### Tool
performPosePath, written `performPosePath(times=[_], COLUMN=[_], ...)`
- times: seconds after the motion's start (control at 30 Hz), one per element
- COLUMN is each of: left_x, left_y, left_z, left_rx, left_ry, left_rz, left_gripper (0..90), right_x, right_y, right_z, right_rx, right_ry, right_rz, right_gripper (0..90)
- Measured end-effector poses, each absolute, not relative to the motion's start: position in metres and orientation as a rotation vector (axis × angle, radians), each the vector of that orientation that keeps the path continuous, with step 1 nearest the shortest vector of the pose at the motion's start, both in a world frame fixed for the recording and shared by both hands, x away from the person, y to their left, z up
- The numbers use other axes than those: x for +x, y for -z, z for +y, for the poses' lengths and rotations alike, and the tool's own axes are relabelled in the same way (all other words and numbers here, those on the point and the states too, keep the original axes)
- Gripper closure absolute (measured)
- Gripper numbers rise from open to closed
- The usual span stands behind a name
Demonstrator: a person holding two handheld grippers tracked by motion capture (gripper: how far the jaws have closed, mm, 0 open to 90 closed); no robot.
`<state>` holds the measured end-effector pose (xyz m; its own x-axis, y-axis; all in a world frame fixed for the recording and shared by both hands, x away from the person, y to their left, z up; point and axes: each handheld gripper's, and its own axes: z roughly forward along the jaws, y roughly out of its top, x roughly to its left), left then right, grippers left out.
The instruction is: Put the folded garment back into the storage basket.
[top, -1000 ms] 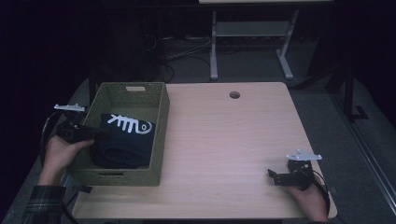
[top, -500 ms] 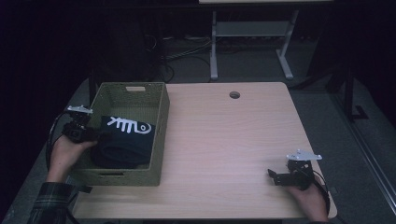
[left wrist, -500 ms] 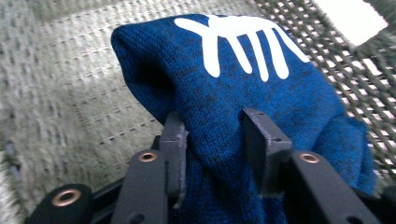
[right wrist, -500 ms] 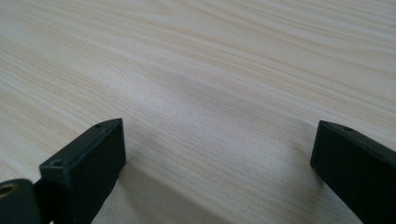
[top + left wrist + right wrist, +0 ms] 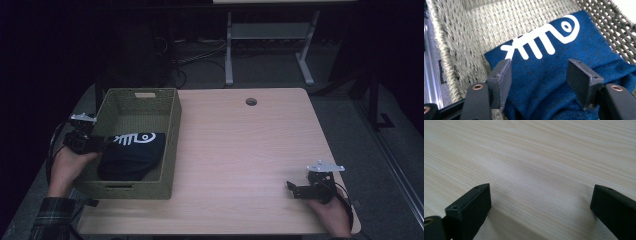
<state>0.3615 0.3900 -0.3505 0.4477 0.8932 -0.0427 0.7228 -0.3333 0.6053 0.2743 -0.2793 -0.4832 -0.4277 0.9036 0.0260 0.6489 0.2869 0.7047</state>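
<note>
While the right claw (image 5: 292, 189) rests released on the bare wooden surface (image 5: 240, 150) at the near edge, its jaws wide apart with nothing between them, the left claw (image 5: 102, 144) hangs over the near wall of the woven basket (image 5: 172, 125). Its jaws have just been opening and now stand apart, clear of the folded blue cloth (image 5: 554, 75) lying just beyond and below them in the basket, white fish-bone print farther on.

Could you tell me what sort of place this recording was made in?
Probably a lab or office workspace, dimly lit: a plain wooden desk with a cable hole, loose cables on the floor behind it, and a metal-legged table frame beyond.
</note>
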Motion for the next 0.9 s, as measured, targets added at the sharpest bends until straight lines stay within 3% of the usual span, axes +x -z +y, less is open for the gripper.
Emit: performPosePath(times=[0.3, 0.9], left_x=[0.352, 0.339], left_y=[0.339, 0.316], left_z=[0.373, 0.302], left_rx=[2.073, 2.004], left_ry=[-0.403, -0.418], left_rz=[1.290, 1.109], left_gripper=[32.1, 23.0], right_x=[0.274, 0.274], right_y=[0.483, 0.483], right_z=[-0.279, -0.279], right_rx=[1.398, 1.398], right_ry=[-0.921, -0.924], right_rz=[2.183, 2.185], right_gripper=[3.1, 3.0])
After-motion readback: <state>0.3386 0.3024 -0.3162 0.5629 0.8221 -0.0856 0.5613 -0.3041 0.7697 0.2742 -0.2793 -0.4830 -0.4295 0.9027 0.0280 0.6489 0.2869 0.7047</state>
